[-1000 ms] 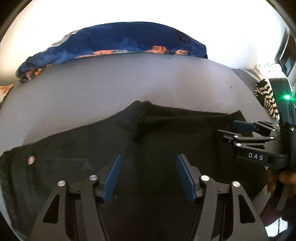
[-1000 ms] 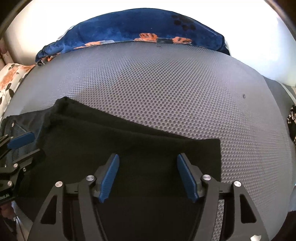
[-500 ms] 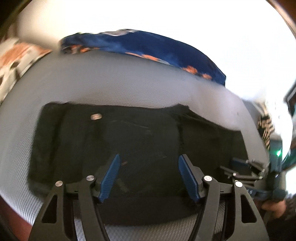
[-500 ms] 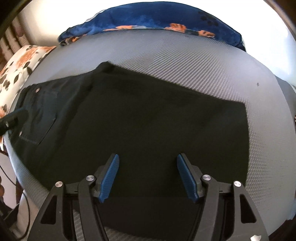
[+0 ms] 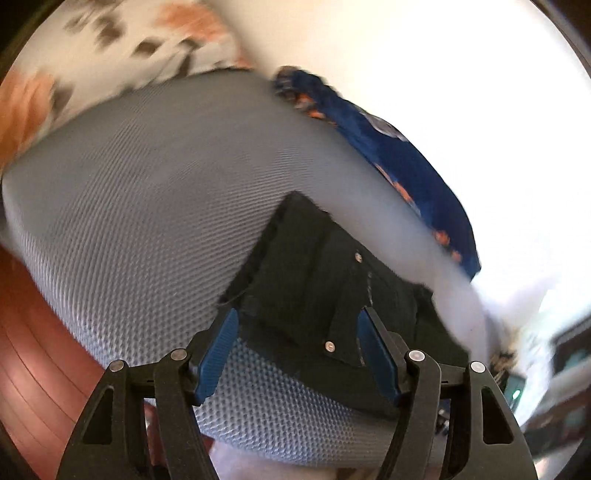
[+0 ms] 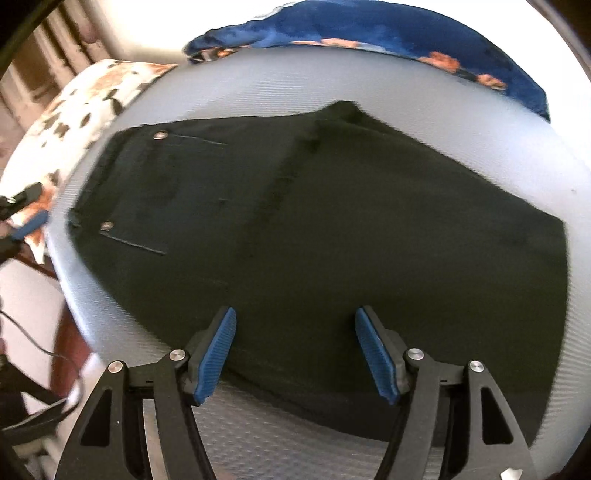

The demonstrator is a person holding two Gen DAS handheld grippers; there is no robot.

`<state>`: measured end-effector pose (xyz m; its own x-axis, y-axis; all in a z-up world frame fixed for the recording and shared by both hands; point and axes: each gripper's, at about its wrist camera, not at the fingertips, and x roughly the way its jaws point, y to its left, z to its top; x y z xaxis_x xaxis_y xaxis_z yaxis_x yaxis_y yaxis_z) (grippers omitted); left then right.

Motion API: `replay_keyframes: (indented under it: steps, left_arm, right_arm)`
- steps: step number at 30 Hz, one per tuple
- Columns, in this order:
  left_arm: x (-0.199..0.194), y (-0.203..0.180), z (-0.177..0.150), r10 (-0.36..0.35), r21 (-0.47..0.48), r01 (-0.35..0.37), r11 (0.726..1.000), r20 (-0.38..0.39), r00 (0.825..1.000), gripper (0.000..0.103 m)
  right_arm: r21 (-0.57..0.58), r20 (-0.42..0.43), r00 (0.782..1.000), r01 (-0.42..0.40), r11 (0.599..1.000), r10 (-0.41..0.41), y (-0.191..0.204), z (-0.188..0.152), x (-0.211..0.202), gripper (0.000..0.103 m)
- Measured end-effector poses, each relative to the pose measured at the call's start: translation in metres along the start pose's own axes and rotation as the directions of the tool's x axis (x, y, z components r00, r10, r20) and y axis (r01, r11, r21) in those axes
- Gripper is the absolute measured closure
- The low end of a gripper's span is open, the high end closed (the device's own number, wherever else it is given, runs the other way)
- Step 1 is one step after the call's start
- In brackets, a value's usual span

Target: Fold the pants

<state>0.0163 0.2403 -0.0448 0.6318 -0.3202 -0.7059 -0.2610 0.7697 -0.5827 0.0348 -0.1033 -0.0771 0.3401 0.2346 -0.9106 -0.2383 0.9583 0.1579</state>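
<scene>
In the right wrist view the right gripper (image 6: 295,350) hangs over the near edge of the black pants (image 6: 332,229), its blue pads spread apart with only flat cloth seen past them, nothing pinched. The left gripper (image 5: 299,350) likewise stands with its jaws apart, hovering above the waistband corner of the pants (image 5: 321,280) without touching it; its view is smeared by motion. The pants lie folded and flat on a grey mesh-textured mattress (image 6: 461,96), waistband and riveted pocket toward the left side of the right wrist view, the folded end toward the right. The left gripper's blue pad also shows at the far left edge there (image 6: 31,225), just off the mattress. Beyond the pants (at the far edge of the mattress) sits a dark blue cushion (image 6: 388,26) with orange flowers, and to the left a white floral pillow (image 6: 85,96).
</scene>
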Motion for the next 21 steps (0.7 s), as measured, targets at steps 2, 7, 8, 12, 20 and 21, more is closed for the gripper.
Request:
replay_keyframes:
  steps: [2,7,8,12,20,21]
  left_arm:
    - [0.002,0.016,0.003,-0.045,-0.082,0.043,0.996,-0.026,0.999,0.033]
    - [0.017,0.045,0.006,-0.154,-0.240,0.126,0.963,-0.103,0.983,0.032]
    - [0.021,0.050,0.005,-0.161,-0.259,0.126,0.958,-0.116,0.980,0.032]
    - [0.036,0.060,-0.001,-0.202,-0.321,0.145,0.936,-0.152,0.968,0.032]
    - [0.062,0.059,0.004,-0.219,-0.346,0.148,0.926,-0.178,0.959,0.032]
    - [0.064,0.057,0.007,-0.227,-0.342,0.158,0.926,-0.173,0.958,0.032]
  right_arm:
    - [0.016,-0.005,0.999,-0.036,0.999,0.036,0.002,0.003,0.000,0.035]
    - [0.024,0.012,1.000,-0.019,1.000,0.019,0.001,0.006,-0.005,0.033]
    - [0.033,0.013,1.000,-0.017,0.999,0.017,-0.002,0.007,-0.006,0.033]
    - [0.061,0.016,1.000,-0.014,0.998,0.013,-0.010,0.012,-0.007,0.033]
    - [0.078,0.032,1.000,-0.002,0.997,-0.001,-0.022,0.017,-0.012,0.033]
    - [0.086,0.035,0.999,0.000,0.996,-0.003,-0.025,0.018,-0.012,0.032]
